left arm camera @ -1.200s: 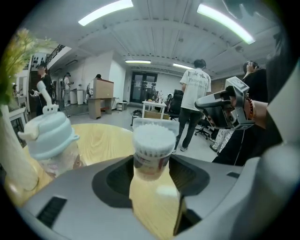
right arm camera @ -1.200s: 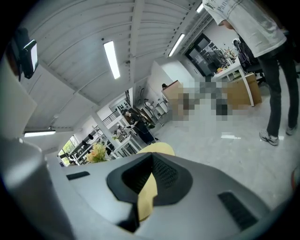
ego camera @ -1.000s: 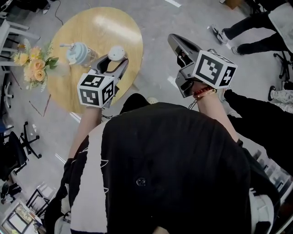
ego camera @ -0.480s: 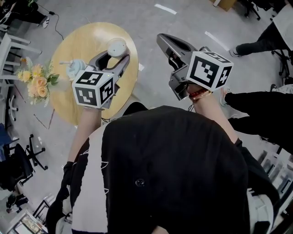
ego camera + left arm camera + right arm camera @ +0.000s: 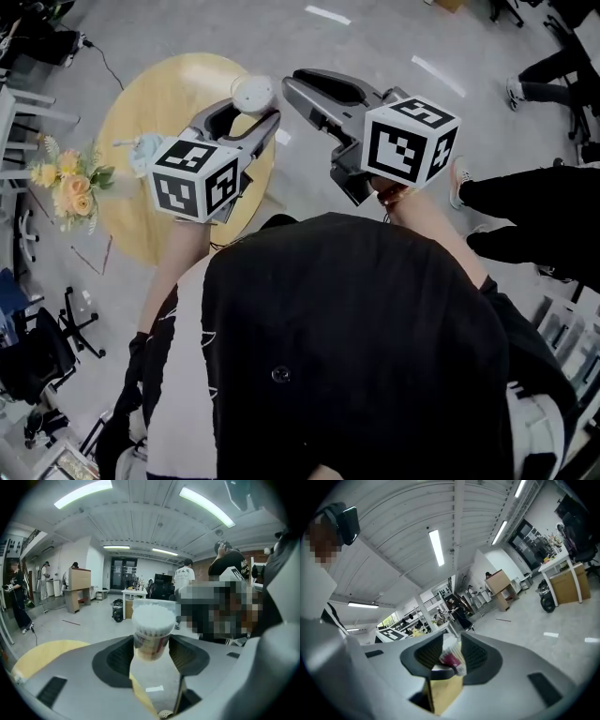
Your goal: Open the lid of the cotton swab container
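Left gripper (image 5: pixel 251 111) is clamped on the swab container (image 5: pixel 151 630). Both pads press its clear wall about mid-height, and it stands upright between them. The container is off the table (image 5: pixel 155 108), held in the air over the table's edge as the head view shows it. The white swab heads are packed to the top, and a clear cap looks to be sitting over them, so I judge the lid not yet off.

Right gripper (image 5: pixel 292 84) is level with the container's top, tips just beside it. Its jaws have just been opening and now stand a little apart. Its own view shows the container (red label, blurred) in line with the gap at the tips. I see no pad pressing on it, and can't tell whether one touches.

Handling, as judgement:
- **Weight:** very light, just thin plastic and cotton.
- **Wall:** smooth and a bit slippery, and it will likely flex if squeezed hard, which could pinch the lid tighter.
- **Left grip:** the mid-body hold is a good one. It should stay firm but not crushing, and below the lid's skirt.
- **Right grip:** this gripper should take the lid by its rim, pads on opposite sides, then lift or twist it off.
- **Tilt:** the container should stay upright, since loose swabs would spill once the cap is off.

Flowers (image 5: pixel 61 178) on the table are well apart from all this.
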`<state>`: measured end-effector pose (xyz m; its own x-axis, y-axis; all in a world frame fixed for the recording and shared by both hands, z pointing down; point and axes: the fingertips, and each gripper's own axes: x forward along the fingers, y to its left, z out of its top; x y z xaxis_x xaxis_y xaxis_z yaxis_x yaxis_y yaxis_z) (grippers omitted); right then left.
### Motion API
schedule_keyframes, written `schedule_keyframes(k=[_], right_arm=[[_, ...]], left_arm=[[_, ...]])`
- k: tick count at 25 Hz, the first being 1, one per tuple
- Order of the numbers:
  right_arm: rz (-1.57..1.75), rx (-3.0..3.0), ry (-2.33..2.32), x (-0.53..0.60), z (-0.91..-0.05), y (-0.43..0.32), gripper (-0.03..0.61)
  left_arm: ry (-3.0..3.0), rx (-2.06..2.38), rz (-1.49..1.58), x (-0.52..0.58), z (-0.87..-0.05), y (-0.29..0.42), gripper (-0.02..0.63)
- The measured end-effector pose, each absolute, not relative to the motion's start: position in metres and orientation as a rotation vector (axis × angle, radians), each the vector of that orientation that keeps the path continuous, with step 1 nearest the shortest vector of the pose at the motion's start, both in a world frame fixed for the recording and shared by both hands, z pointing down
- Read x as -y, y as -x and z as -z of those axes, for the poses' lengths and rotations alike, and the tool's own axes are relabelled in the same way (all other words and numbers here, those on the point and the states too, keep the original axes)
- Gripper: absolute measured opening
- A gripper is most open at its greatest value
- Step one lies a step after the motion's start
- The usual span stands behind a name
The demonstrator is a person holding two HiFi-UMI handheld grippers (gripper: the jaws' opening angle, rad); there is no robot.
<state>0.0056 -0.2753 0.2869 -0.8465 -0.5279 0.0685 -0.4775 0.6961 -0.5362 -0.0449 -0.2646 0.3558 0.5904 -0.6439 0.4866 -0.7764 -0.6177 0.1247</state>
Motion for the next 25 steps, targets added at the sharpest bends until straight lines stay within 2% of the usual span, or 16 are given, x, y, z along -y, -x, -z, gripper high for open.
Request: schedule_keyframes(k=[1, 2, 10, 16, 25], right_arm=[[0.845, -2.818, 0.805, 0.273, -0.283, -0.004, 0.152], [0.838, -2.826, 0.778, 0.271, -0.28, -0.003, 0.18], [0.621, -2.997, 0.773, 0.263, -0.284, 0.015, 0.289], [0.593, -3.042, 0.775, 0.255, -0.293, 0.016, 0.302], [0.618, -3.058, 0.798, 0.249, -0.308, 0.016, 0.288]], left_arm=[[-2.499, 1.151, -0.582, 0.264, -0.355, 0.042, 0.245], [-2.501, 1.147, -0.59, 0.264, -0.354, 0.039, 0.245], [-2.542, 1.048, -0.699, 0.254, -0.362, 0.023, 0.245], [-2.567, 0.976, -0.742, 0.243, -0.365, 0.007, 0.245], [-2.549, 0.953, -0.788, 0.232, -0.376, 0.003, 0.245]])
